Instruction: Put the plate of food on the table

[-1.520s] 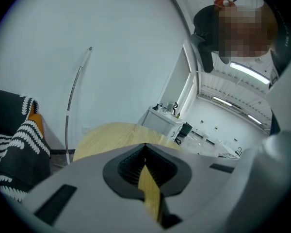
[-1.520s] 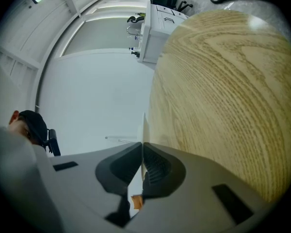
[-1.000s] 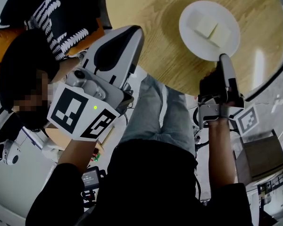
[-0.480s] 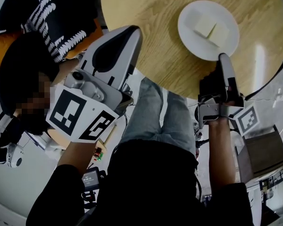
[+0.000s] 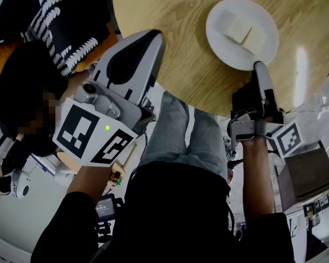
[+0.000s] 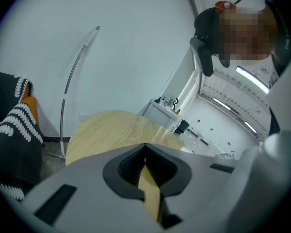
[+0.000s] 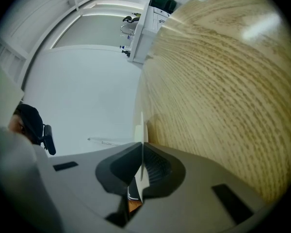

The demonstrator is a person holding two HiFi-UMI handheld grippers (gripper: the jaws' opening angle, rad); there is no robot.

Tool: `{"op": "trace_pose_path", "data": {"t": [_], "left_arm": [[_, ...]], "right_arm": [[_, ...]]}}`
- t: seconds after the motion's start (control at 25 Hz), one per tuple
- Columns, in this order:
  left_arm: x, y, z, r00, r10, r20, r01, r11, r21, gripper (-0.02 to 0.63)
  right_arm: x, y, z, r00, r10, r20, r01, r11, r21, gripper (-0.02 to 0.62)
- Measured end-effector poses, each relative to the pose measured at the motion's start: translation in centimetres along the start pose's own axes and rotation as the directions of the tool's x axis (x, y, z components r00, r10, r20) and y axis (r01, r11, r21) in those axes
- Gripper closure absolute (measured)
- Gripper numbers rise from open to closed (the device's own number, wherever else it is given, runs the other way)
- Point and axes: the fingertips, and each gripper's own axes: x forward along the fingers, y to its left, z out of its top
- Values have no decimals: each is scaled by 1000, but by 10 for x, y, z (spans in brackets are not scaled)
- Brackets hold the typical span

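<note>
A white plate (image 5: 219, 37) with two pale slabs of food (image 5: 244, 32) lies on the round wooden table (image 5: 170, 15), near its right side. My right gripper (image 5: 259, 66) reaches the plate's near rim from below the table edge. In the right gripper view the right gripper (image 7: 141, 147) is shut on the thin white rim of the plate (image 7: 140, 127), seen edge-on against the table (image 7: 223, 91). My left gripper (image 5: 158, 34) hovers at the table's near-left edge, shut and holding nothing. The left gripper view shows the left gripper (image 6: 145, 147) with jaws together, pointing over the table (image 6: 106, 130).
A person in a black-and-white striped garment (image 5: 71, 15) sits at the table's left, by an orange cushion (image 5: 5, 53). My legs in jeans (image 5: 192, 136) are below the table edge. A brown box (image 5: 304, 179) stands lower right. A curved thin pole (image 6: 72, 76) rises beyond the table.
</note>
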Motion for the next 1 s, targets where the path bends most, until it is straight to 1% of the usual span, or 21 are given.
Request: {"op": "trace_pose_path", "data": {"t": [0.2, 0.32, 0.44, 0.6, 0.88, 1.0], "left_arm": [[2, 2, 3, 1000, -2, -6, 2, 1000, -1, 600], [8, 10, -4, 1000, 0, -14, 0, 1000, 4, 600], [17, 15, -9, 1000, 0, -17, 1, 1000, 6, 600], [17, 11, -6, 1000, -4, -18, 4, 1000, 2, 600], [15, 11, -6, 1000, -9, -8, 9, 1000, -3, 600], [10, 12, -3, 1000, -4, -11, 4, 1000, -4, 600]], "right_arm": [[2, -2, 2, 1000, -29, 0, 29, 1000, -7, 580], [6, -16, 2, 999, -47, -1, 47, 999, -4, 580], [10, -27, 6, 997, -72, -1, 72, 997, -20, 580], [8, -21, 8, 995, -103, -3, 103, 993, -50, 580], [13, -20, 5, 990, -144, -6, 144, 987, -66, 580], [13, -17, 2, 983, -185, -17, 183, 980, -81, 580]]}}
